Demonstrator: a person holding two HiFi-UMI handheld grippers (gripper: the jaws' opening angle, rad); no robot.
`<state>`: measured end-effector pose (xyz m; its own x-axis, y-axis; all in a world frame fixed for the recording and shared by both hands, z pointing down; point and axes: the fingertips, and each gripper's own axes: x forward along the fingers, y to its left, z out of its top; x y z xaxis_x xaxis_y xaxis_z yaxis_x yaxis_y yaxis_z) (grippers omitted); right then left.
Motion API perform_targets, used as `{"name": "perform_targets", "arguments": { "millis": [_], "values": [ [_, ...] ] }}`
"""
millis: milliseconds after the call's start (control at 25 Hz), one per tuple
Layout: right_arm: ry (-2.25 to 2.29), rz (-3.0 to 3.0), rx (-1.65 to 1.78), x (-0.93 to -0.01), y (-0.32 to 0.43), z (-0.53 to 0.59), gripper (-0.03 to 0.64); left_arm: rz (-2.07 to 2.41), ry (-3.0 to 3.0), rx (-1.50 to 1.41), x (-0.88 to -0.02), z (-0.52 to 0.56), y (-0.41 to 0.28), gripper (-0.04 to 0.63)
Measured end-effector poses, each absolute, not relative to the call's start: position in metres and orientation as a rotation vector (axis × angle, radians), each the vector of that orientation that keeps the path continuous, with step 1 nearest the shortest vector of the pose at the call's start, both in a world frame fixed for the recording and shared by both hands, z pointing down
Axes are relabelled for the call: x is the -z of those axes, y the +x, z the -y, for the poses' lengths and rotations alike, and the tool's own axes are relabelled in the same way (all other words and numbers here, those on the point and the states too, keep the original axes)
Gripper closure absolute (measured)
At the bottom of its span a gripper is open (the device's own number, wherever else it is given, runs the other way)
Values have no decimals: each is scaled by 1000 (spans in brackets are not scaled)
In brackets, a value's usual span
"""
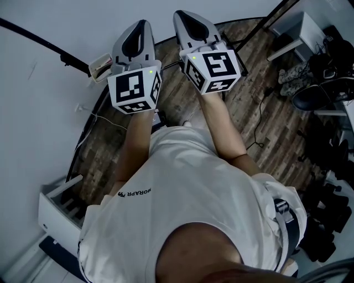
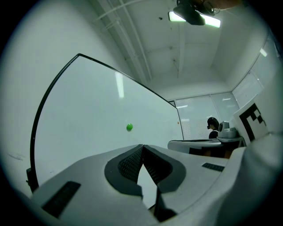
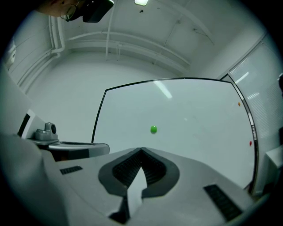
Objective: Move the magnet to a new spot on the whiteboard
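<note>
Item under inspection: one small round green magnet (image 3: 153, 129), seated on the whiteboard (image 3: 199, 110). It sits in the open white field, left of the board's centre at about mid-height, and well clear of the black frame on every edge. Nothing is touching it.

Position relative to the right gripper (image 3: 141, 150): in the right gripper view the magnet appears just above the joined tips and slightly to their right, with bare board showing between magnet and tips. The dark ribbed fingers (image 3: 126, 170) meet at their tips, and only a narrow wedge of gap shows lower down. They hold nothing.

Position relative to the left gripper (image 2: 142, 145): in the left gripper view the magnet (image 2: 129, 127) appears above the tips and slightly to their left, again apart from them. This gripper's fingers (image 2: 128, 161) are likewise closed tip to tip and carry nothing. The whiteboard (image 2: 88, 106) runs off at a slant in this view.

A small red dot (image 3: 250, 143) sits near the board's right edge, well away from the magnet.

Head view: the left gripper (image 1: 142, 25) and right gripper (image 1: 185, 15) are held side by side, near each other, each with its marker cube (image 1: 134, 90) toward the person (image 1: 188, 193). The magnet cannot be made out in this view.
</note>
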<state>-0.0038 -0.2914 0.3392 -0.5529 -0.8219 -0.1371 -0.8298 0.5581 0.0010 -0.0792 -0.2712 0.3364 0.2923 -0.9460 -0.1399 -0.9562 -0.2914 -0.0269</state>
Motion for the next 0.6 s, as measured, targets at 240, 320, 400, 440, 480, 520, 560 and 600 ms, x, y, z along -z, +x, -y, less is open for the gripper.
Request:
{"name": "perform_targets", "arguments": {
  "millis": [240, 320, 400, 440, 480, 520, 560, 600],
  "values": [
    [-1421, -2673, -86, -345, -1, 284, 604, -1796, -2453, -137, -341, 270, -73, 592],
    [-1424, -2674, -81, -348, 0, 282, 604, -1791, -2458, -131, -342, 269, -70, 592],
    [-1431, -2674, -76, -349, 1, 281, 604, -1779, -2467, -124, -343, 268, -66, 592],
    [-1434, -2673, -74, -350, 2, 280, 604, -1773, -2471, -121, -343, 268, -64, 592],
    [-1437, -2672, -73, -350, 3, 280, 604, -1769, -2475, -119, -343, 267, -62, 592],
    [-1440, -2671, -72, -350, 5, 279, 604, -1766, -2478, -118, -344, 267, -61, 592],
    [-1442, -2670, -71, -351, 6, 278, 604, -1765, -2480, -117, -344, 267, -60, 592],
    [-1445, -2669, -70, -351, 6, 277, 604, -1764, -2481, -118, -344, 266, -59, 592]
  ]
}}
